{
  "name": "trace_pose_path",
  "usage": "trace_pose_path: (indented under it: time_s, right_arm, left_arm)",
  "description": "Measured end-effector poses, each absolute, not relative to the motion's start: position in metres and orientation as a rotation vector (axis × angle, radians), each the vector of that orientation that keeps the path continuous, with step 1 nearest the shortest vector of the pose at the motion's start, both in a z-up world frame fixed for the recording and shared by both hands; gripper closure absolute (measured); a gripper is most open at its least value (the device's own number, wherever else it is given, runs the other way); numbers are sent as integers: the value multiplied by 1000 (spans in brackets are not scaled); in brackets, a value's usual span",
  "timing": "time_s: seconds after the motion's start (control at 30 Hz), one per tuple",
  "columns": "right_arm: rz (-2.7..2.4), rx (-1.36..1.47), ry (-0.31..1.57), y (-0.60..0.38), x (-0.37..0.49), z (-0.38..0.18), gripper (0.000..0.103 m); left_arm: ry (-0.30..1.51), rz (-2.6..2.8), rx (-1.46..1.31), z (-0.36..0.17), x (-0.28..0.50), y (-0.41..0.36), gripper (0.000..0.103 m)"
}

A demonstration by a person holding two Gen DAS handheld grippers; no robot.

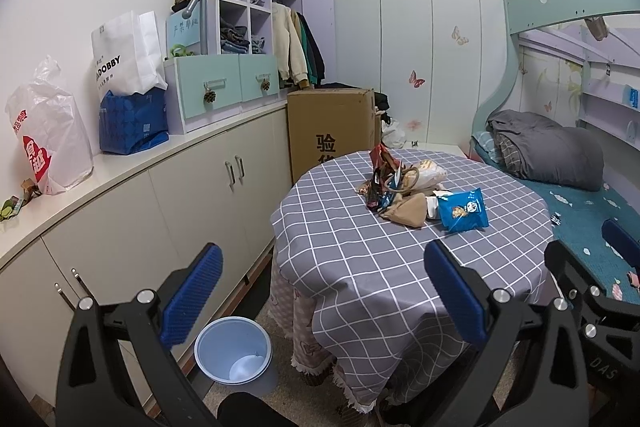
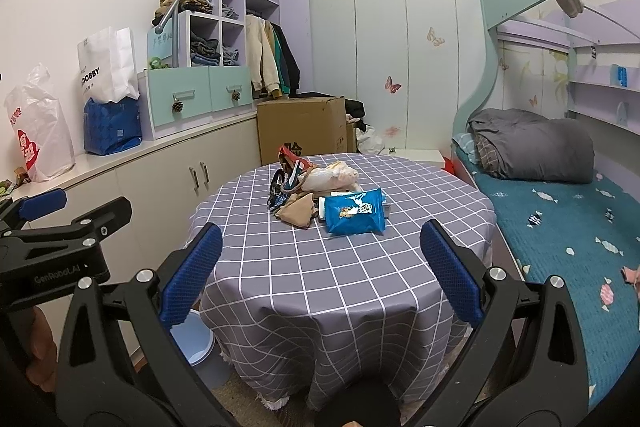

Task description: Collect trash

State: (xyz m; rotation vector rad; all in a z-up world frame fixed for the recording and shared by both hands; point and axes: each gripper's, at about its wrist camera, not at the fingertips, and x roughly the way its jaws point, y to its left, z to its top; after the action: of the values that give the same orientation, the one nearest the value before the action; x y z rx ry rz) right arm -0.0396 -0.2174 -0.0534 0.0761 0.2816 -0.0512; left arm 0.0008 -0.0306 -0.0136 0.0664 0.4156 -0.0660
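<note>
A heap of trash lies mid-table on the grey checked tablecloth (image 1: 360, 267): a blue snack packet (image 1: 462, 213) (image 2: 354, 211), a tan crumpled wrapper (image 1: 404, 211) (image 2: 296, 211), a white plastic bag (image 1: 428, 174) (image 2: 334, 175) and red and dark wrappers (image 1: 382, 163) (image 2: 288, 163). A light blue bin (image 1: 232, 351) (image 2: 196, 347) stands on the floor left of the table. My left gripper (image 1: 324, 287) is open, held short of the table's near edge. My right gripper (image 2: 320, 267) is open over the table's near part, well short of the heap. Both hold nothing.
A long white cabinet (image 1: 120, 195) runs along the left with plastic bags (image 1: 48, 135), a blue bag (image 1: 132, 123) and drawers. A cardboard box (image 1: 332, 131) stands behind the table. A bunk bed (image 2: 560, 219) with a grey quilt lies to the right.
</note>
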Motion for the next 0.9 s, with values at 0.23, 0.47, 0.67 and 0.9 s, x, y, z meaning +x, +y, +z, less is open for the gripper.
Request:
trace_pose_path:
  time_s: [0.23, 0.47, 0.67, 0.9]
  right_arm:
    - [-52, 76, 282, -217, -39, -53, 6]
    - [-51, 77, 284, -216, -38, -53, 6]
    - [-50, 76, 287, -215, -39, -54, 6]
    - [-40, 81, 298, -211, -40, -56, 6]
  left_arm:
    - [421, -64, 69, -13, 4, -28, 4]
    - [425, -61, 72, -15, 4, -28, 4]
    - [425, -62, 72, -14, 5, -28, 4]
    - [429, -58, 72, -15, 7, -28, 4]
